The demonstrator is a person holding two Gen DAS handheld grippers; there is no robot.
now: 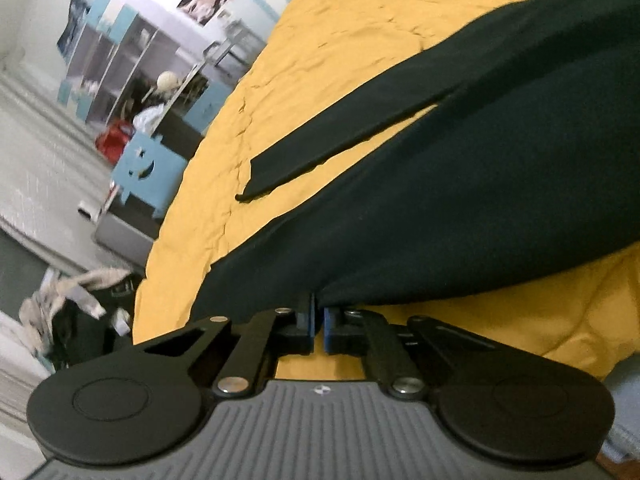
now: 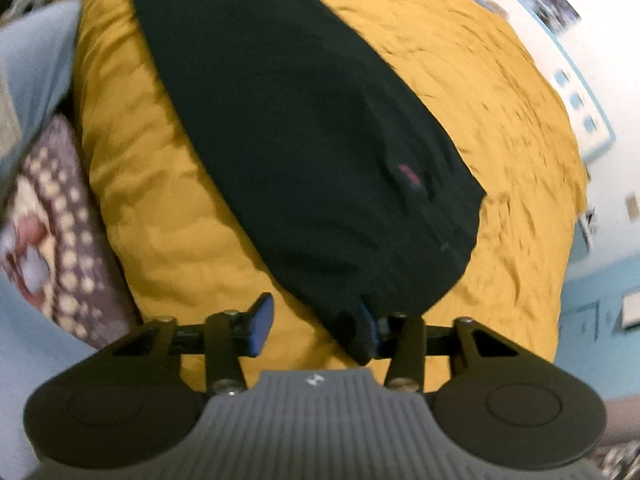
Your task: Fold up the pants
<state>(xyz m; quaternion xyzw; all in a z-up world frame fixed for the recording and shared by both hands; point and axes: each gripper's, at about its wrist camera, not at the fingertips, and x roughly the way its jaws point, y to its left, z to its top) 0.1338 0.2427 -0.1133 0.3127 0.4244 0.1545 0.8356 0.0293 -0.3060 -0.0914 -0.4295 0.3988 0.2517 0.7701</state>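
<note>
The black pants (image 1: pixel 460 168) lie spread flat on the mustard-yellow quilt (image 1: pixel 360 40) of the bed, legs parted by a narrow wedge of yellow — laid out this way, I'd say, so an edge can be taken at each end and carried over in one fold. At the left, the left claw (image 1: pixel 319 322) is clenched on the hem of the near leg, its blue pads pinching a small tent of cloth just off the quilt. Over to the right, the right claw (image 2: pixel 314 326) stands parted at the waist end (image 2: pixel 400 220): a fold of fabric rests against one blue pad (image 2: pixel 366 320) while the other (image 2: pixel 262 320) sits clear over bare quilt — no grip there yet, by my reckoning. Two anchored ends would keep the cloth taut when lifted.
</note>
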